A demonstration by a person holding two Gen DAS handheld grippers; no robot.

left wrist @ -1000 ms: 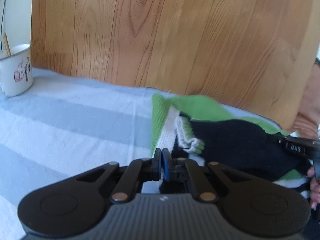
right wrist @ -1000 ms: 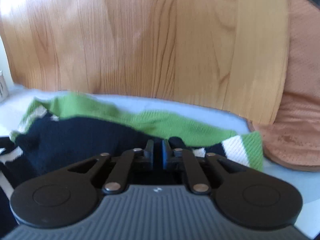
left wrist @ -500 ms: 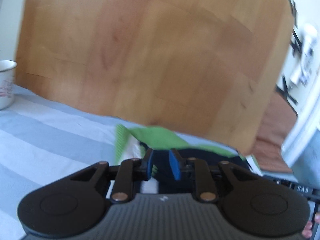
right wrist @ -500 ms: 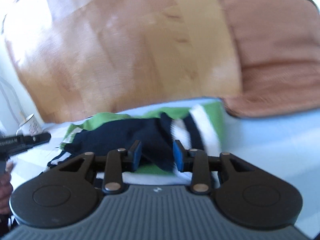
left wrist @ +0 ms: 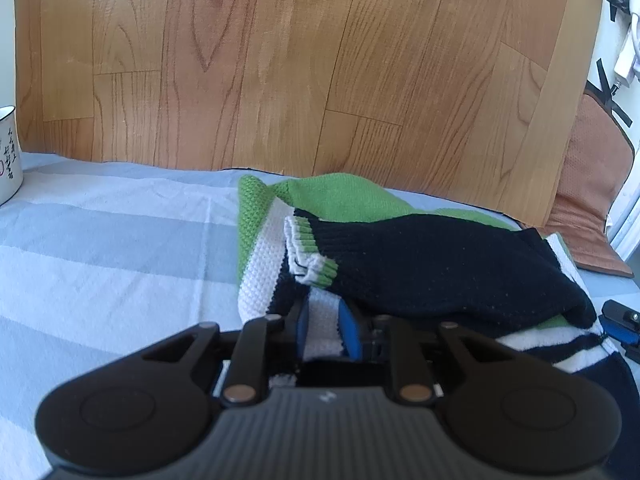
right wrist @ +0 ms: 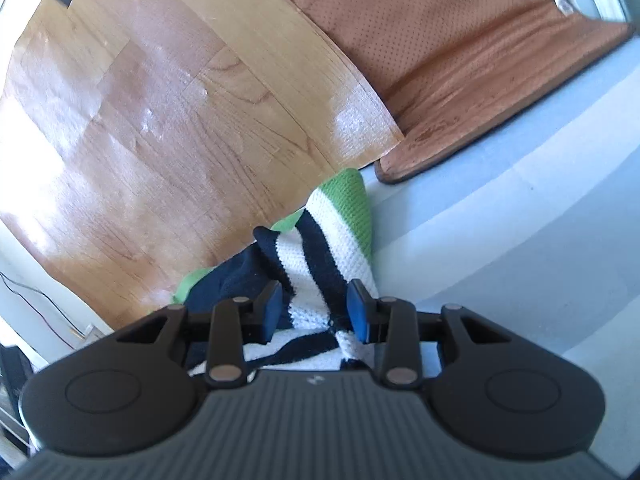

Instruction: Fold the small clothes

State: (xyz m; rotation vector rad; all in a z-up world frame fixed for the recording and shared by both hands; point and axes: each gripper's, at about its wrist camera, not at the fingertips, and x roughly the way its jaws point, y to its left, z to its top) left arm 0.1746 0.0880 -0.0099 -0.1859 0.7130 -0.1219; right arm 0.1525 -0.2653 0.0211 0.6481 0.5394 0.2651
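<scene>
A small knitted sweater (left wrist: 440, 264) in green, white and black stripes lies folded on a blue-and-white striped cloth (left wrist: 112, 256), a black sleeve laid across its top. My left gripper (left wrist: 325, 332) is open just over the sweater's near left edge, white knit showing between its blue pads. In the right wrist view the sweater (right wrist: 324, 248) lies in front of my right gripper (right wrist: 316, 312), which is open over its striped near end. The right gripper's tip shows at the right edge of the left wrist view (left wrist: 622, 320).
A wood-grain board (left wrist: 300, 72) stands behind the cloth. A white enamel mug (left wrist: 8, 156) sits at the far left. A brown cushion (right wrist: 460, 60) lies to the right of the sweater, against the board.
Both grippers were shut on the sweater a second ago; both have opened and let it go. The sweater now rests folded, and the right gripper has tilted.
</scene>
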